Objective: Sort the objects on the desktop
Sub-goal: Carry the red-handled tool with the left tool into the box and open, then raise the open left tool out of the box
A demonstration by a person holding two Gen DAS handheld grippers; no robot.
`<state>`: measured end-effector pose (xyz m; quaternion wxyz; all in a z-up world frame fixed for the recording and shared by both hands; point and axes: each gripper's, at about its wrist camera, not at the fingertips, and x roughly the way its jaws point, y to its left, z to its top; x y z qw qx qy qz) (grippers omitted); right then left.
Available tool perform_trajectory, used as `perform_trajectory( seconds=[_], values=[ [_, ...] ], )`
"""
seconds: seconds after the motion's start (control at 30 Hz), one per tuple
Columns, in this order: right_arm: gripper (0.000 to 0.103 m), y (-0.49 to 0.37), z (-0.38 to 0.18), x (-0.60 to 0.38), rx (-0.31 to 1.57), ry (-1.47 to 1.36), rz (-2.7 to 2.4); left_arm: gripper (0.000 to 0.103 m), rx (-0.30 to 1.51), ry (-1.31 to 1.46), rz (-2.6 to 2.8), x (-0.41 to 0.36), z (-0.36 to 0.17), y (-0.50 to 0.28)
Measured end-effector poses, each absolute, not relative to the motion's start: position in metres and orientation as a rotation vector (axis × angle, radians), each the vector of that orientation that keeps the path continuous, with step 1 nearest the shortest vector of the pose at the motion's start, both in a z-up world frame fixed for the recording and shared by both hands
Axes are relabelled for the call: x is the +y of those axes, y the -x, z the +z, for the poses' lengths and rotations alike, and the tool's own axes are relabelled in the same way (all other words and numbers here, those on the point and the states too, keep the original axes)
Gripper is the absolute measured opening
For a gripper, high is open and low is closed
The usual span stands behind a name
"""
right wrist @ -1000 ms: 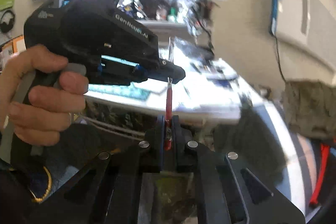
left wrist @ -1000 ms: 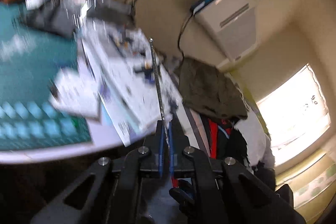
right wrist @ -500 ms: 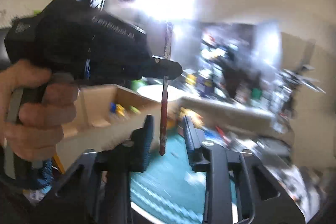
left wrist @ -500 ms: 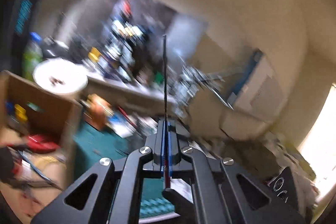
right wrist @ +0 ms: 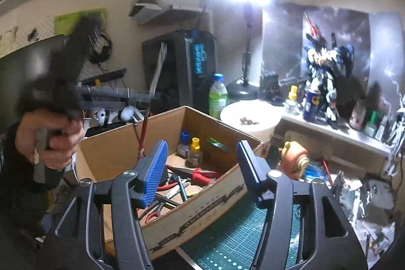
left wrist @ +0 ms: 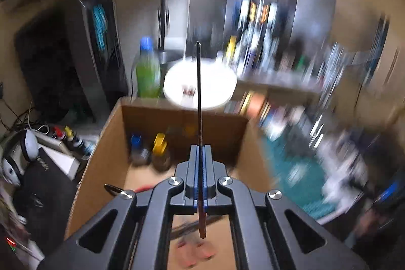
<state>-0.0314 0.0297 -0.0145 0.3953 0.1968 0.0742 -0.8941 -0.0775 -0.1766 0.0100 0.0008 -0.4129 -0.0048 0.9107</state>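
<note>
Right wrist view, items by size: open brown cardboard box on the table, standing partly on a green gridded cutting mat; white round bowl just behind the box; green drink bottle with blue cap beside the bowl; right tongs, jaws opening, nothing between them, over the box; red-handled pliers lying inside the box among other tools; two small bottles, blue-capped and yellow-capped, upright at the box's far wall. Left wrist view: left tongs clamped together on a slim dark rod-shaped tool with a reddish handle, held above the box's opening; hand gripping the left tongs' handle.
</note>
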Motion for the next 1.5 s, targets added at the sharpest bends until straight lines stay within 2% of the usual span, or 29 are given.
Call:
perform_trajectory(
  seconds=[0.07, 0.17, 0.33, 0.4, 0.5, 0.63, 0.83, 0.9, 0.97, 1.1, 1.17, 1.33, 1.5],
  values=[
    [0.057, 0.044, -0.016, 0.025, 0.175, -0.519, -2.269, 0.002, 0.081, 1.493, 2.754, -0.176, -0.019, 0.101],
    [0.057, 0.063, -0.022, 0.018, 0.179, -0.598, -2.264, 0.002, 0.096, 1.69, 2.602, -0.175, -0.052, 0.124],
    [0.057, 0.072, -0.027, 0.019, 0.156, -0.677, -2.254, 0.003, -0.02, 1.886, 2.398, -0.177, -0.055, 0.153],
    [0.057, 0.073, -0.028, 0.023, 0.141, -0.69, -2.25, 0.003, 0.078, 1.933, 2.425, -0.175, -0.057, 0.156],
    [0.057, 0.075, -0.027, 0.037, 0.106, -0.681, -2.264, 0.003, 0.102, 1.934, 2.431, -0.169, -0.05, 0.15],
    [0.057, 0.08, -0.028, 0.056, 0.065, -0.688, -2.29, 0.021, 0.091, 1.874, 2.391, -0.153, -0.036, 0.13],
    [0.057, 0.081, -0.028, 0.071, 0.029, -0.693, -2.299, 0.022, 0.152, 1.644, 2.65, -0.145, 0.002, 0.1],
    [0.057, 0.075, -0.026, 0.074, 0.027, -0.676, -2.299, 0.035, 0.146, 1.465, 2.806, -0.142, 0.018, 0.08],
    [0.058, 0.066, -0.023, 0.076, 0.026, -0.651, -2.307, 0.055, 0.123, 1.282, 2.939, -0.14, 0.033, 0.062],
    [0.062, 0.051, -0.021, 0.079, 0.003, -0.64, -2.324, 0.062, 0.001, 0.976, 3.146, -0.135, 0.046, 0.025],
    [0.067, 0.045, -0.023, 0.08, 0.0, -0.647, -2.336, 0.069, -0.037, 0.879, 3.21, -0.133, 0.048, 0.013],
    [0.068, 0.032, -0.031, 0.088, -0.017, -0.689, -2.365, 0.075, -0.049, 0.68, 3.332, -0.12, 0.045, -0.007],
    [0.069, 0.022, -0.044, 0.105, -0.058, -0.734, -2.401, 0.079, -0.044, 0.601, 3.329, -0.104, 0.037, -0.016]
  ],
)
